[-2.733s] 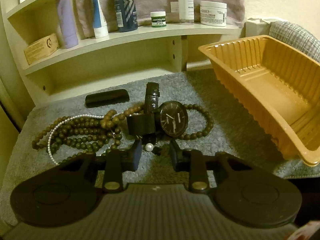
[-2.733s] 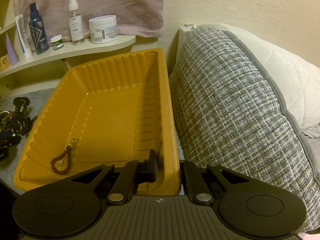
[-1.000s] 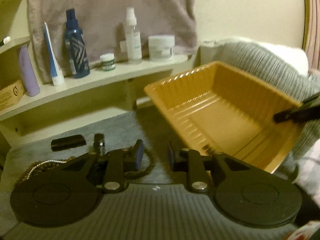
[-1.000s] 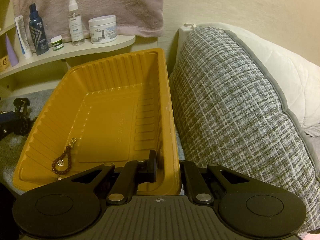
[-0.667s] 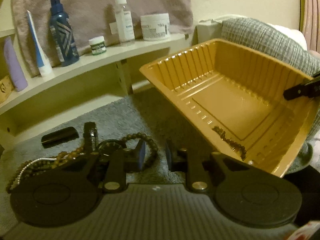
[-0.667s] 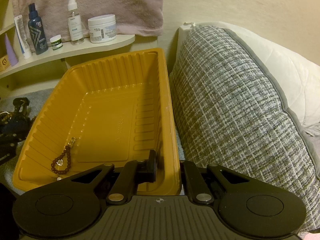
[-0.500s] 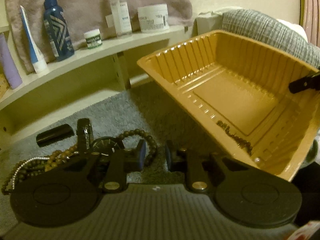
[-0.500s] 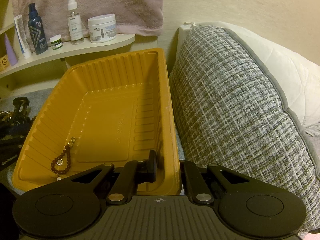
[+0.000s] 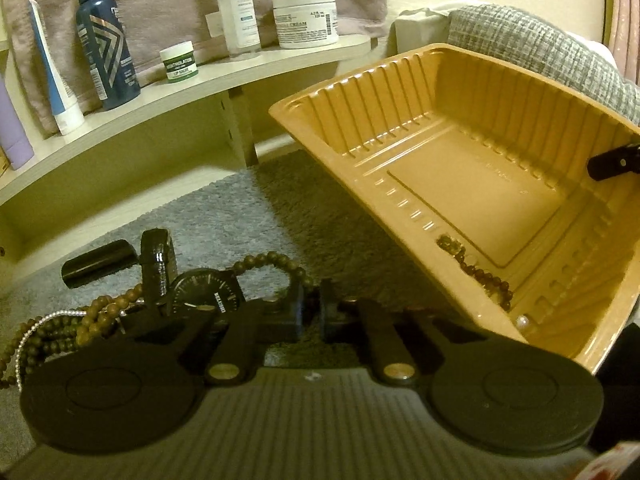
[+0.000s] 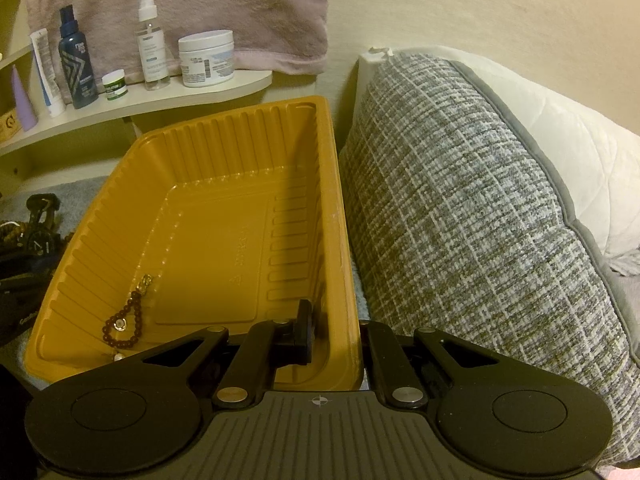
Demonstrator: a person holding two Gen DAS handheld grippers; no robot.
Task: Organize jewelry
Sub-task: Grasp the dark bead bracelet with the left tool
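An orange plastic tray [image 9: 400,92] [image 10: 332,184] is held tilted off the grey mat; my right gripper [image 10: 334,332] is shut on its near right wall. In the tray lie a dark red bead bracelet [image 10: 124,324] [image 9: 476,272] and a white pearl [image 9: 521,322] [image 10: 118,357]. My left gripper [image 9: 311,312] is nearly shut and empty, low over the mat [image 9: 240,208]. Just left of it lie a black watch [image 9: 204,288], brown bead necklaces [image 9: 92,316] and a pearl strand [image 9: 44,320].
A black oblong case [image 9: 96,262] lies on the mat behind the watch. A curved shelf [image 9: 168,96] holds bottles and jars, with a towel behind. A grey woven cushion [image 10: 460,216] presses against the tray's right side.
My left gripper carried the pearl from the mat to the tray and the pearl now lies in it. The gripper swung back toward the watch and its fingers closed in. The right gripper kept still.
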